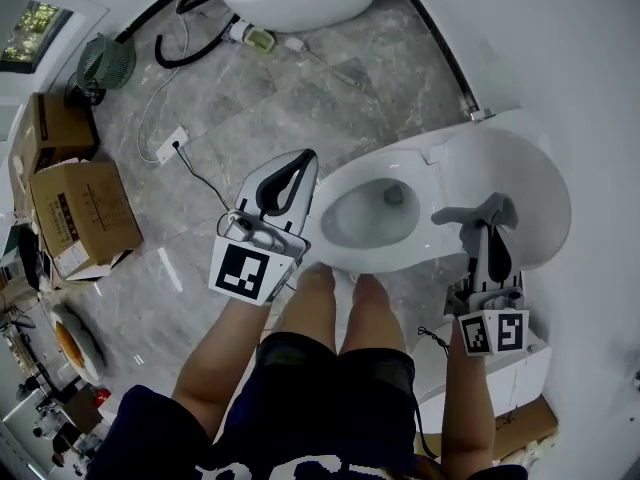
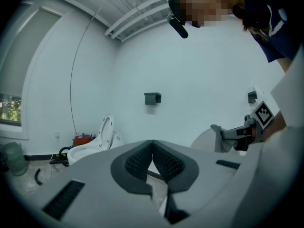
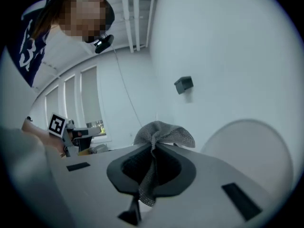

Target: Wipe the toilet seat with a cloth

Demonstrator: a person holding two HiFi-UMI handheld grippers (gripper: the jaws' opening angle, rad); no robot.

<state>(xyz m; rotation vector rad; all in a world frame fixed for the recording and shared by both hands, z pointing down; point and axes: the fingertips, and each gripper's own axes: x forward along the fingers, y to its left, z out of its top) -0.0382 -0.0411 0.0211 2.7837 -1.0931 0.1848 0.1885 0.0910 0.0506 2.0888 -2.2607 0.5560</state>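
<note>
Meanwhile, the right gripper (image 1: pixel 487 218), clamped on the grey cloth (image 1: pixel 468 214), hangs over the raised lid (image 1: pixel 535 163), the toilet seat (image 1: pixel 372 164) just to its left, the left gripper (image 1: pixel 305 158) pinched together on nothing beyond.

We see a glossy toilet (image 1: pixel 425 163), a coarse-woven cloth (image 3: pixel 164 133), a stone-look floor (image 1: pixel 260 108), cardboard boxes (image 1: pixel 85 218) at left.

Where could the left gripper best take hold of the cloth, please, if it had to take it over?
Probably the fanned tuft of the cloth sticking out beyond the right gripper, approached head-on from in front. The rest is pinched between its jaws. The left gripper is shut and must open first.
</note>
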